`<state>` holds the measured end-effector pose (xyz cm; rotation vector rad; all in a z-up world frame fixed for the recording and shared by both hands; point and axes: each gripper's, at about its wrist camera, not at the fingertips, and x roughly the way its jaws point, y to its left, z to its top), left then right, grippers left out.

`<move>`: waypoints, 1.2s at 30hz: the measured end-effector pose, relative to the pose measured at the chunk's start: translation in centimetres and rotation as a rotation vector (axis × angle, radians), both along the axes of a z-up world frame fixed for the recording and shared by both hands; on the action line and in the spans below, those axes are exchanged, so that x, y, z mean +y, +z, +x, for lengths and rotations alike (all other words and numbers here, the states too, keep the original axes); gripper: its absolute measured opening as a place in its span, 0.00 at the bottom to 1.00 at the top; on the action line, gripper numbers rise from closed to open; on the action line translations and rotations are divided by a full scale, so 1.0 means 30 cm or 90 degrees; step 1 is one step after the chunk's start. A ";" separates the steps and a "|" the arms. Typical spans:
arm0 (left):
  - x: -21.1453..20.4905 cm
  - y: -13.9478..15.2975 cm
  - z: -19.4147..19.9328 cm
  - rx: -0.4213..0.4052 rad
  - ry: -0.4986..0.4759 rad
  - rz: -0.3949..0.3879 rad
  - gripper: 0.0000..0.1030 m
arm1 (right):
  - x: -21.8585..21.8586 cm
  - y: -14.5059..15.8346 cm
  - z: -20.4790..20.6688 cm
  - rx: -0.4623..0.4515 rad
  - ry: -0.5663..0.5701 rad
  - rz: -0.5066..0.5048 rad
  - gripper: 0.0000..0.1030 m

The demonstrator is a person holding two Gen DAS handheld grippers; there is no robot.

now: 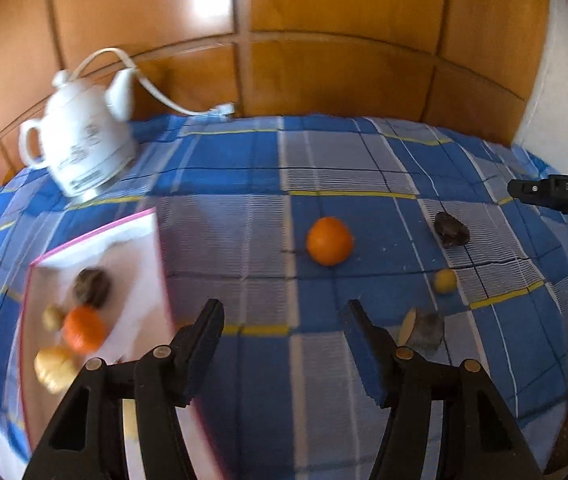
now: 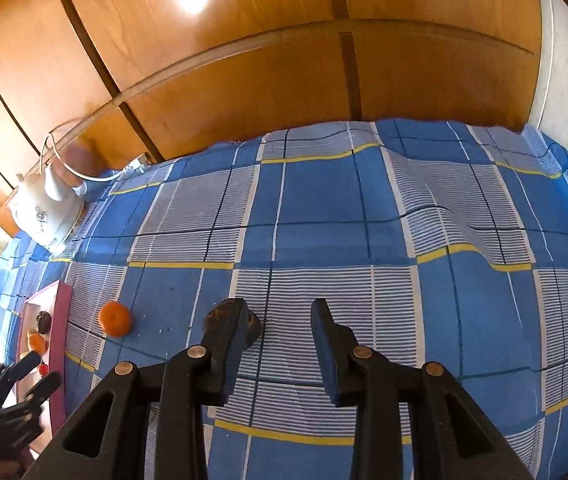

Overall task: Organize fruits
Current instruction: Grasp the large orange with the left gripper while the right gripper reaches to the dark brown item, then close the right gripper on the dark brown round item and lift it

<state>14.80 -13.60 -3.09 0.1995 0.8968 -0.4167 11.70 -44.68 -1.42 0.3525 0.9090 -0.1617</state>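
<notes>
My left gripper (image 1: 282,314) is open and empty above the checked cloth, just right of a pink-edged white tray (image 1: 140,240). The tray holds a dark fruit (image 1: 92,286), an orange (image 1: 84,328) and pale yellow fruits (image 1: 54,366). Loose on the cloth lie an orange (image 1: 329,241), a dark fruit (image 1: 450,230), a small yellow fruit (image 1: 445,280) and a cut brown piece (image 1: 424,332). My right gripper (image 2: 280,312) is open; the dark fruit (image 2: 254,326) sits just behind its left finger, partly hidden. The loose orange (image 2: 115,319) lies to its left.
A white electric kettle (image 1: 80,148) with its cord stands at the back left of the cloth. Wooden wall panels run behind the table. The cloth (image 2: 444,208) is rumpled at the right. The tray's pink edge (image 2: 60,320) shows at the far left of the right wrist view.
</notes>
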 end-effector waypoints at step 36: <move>-0.048 -0.092 -0.109 0.042 -0.067 -0.033 0.38 | -0.010 -0.060 0.028 0.062 -0.010 0.011 0.32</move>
